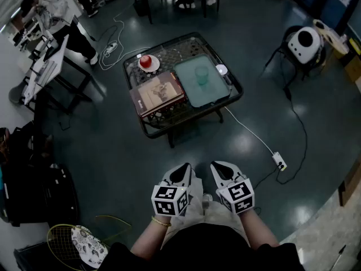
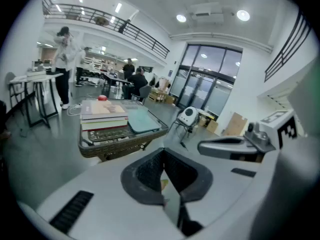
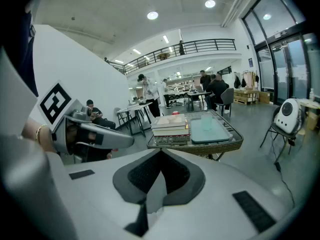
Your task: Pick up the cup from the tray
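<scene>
Head view: you're standing well back, left gripper (image 1: 183, 169) and right gripper (image 1: 221, 167) clenched empty, translucent green cup (image 1: 202, 75) sitting untouched on the teal rectangular tray (image 1: 217, 93).

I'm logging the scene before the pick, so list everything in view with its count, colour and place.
table: 1, dark woven rim, on the floor ahead
tray: 1, teal, right half of the table
cup: 1, clear teal, upright on the tray
books: 1 stack, brown top cover, left of the tray
plate: 1, white, table's far left corner
apple: 1, red, on the plate
power strip: 1, white, floor right of the table
badminton racket: 1, yellow frame, floor at lower left
person: 1, light top, at a desk far left
left gripper: 1, white, fingers shut, empty, near the body
right gripper: 1, white, fingers shut, empty, beside the left
</scene>
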The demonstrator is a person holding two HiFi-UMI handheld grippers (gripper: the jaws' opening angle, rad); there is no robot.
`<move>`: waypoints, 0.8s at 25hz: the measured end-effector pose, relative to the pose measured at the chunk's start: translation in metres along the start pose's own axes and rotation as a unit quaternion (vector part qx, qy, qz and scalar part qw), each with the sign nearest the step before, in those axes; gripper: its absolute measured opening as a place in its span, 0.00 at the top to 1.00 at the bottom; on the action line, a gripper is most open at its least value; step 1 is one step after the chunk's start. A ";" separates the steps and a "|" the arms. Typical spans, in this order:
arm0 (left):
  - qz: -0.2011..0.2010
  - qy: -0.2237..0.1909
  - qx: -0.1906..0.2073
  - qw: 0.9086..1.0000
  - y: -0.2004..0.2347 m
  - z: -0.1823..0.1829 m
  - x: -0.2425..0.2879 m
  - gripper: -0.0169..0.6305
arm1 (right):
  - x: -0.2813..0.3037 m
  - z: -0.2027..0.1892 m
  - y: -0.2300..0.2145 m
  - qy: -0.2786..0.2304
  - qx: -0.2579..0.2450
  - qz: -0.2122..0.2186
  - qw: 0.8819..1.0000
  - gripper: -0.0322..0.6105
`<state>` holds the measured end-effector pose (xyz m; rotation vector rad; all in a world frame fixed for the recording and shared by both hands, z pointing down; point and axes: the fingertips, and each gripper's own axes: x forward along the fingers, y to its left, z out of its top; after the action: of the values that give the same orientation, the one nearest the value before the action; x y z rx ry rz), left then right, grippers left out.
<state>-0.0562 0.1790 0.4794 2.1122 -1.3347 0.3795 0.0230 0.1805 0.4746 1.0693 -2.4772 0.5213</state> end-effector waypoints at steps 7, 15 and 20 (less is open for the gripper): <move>-0.019 0.002 0.024 1.000 -0.045 -0.032 -0.041 0.96 | -0.051 -0.029 0.037 -0.009 0.002 -0.009 1.000 0.94; -0.032 0.001 0.047 0.998 -0.070 -0.041 -0.049 0.96 | -0.066 -0.027 0.047 -0.022 -0.016 -0.009 1.000 0.94; -0.025 -0.004 0.037 0.999 -0.070 -0.042 -0.053 0.96 | -0.073 -0.028 0.052 -0.026 -0.022 0.003 0.999 0.94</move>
<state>-0.0151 0.2648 0.4603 2.2059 -1.2873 0.4051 0.0359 0.2711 0.4533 1.0714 -2.5256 0.4449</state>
